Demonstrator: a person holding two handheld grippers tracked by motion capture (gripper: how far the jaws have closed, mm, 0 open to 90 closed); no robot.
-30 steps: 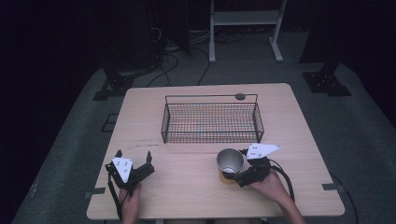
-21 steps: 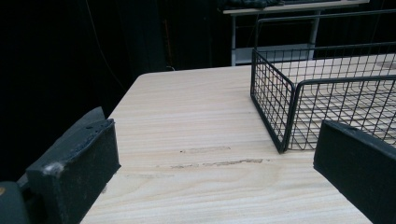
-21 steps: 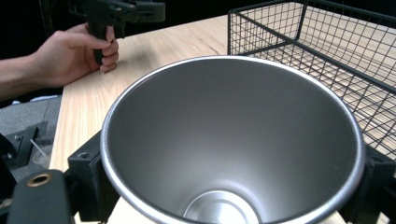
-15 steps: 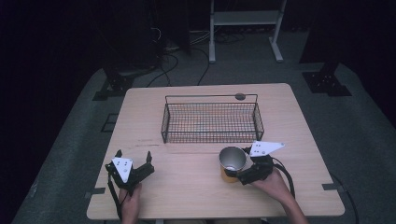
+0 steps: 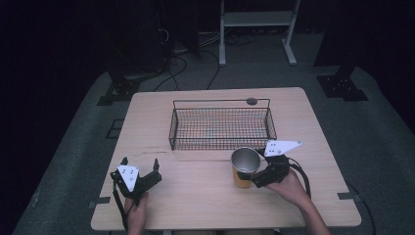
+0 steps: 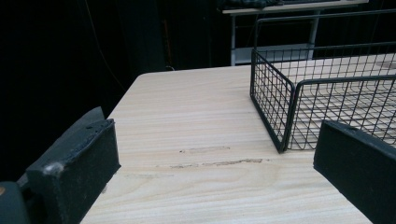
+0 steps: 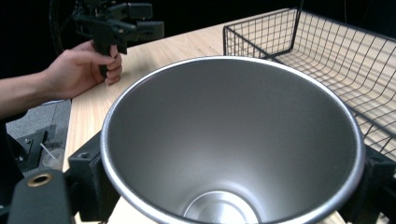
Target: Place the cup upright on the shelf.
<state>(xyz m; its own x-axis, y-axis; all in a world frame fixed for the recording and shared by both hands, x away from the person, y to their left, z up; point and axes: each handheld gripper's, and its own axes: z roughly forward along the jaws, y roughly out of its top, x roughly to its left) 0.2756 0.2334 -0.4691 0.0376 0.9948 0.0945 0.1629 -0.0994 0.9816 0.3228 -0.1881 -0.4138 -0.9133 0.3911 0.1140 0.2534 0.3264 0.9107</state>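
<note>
At the table's near left, the left gripper [image 5: 140, 171] hovers with jaws spread wide, gripping nothing. Further right, the right gripper [image 5: 249, 179] clasps a metal cup [image 5: 244, 164] just before the wire basket [image 5: 221, 122]; the cup hides the jaw tips.

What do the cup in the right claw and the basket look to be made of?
Cup: apparently stainless steel, brushed matte grey inside with a bright rolled rim; its outside looks yellowish in the high view. Basket: thin wire grid, dark and probably coated, with see-through mesh walls.
</note>
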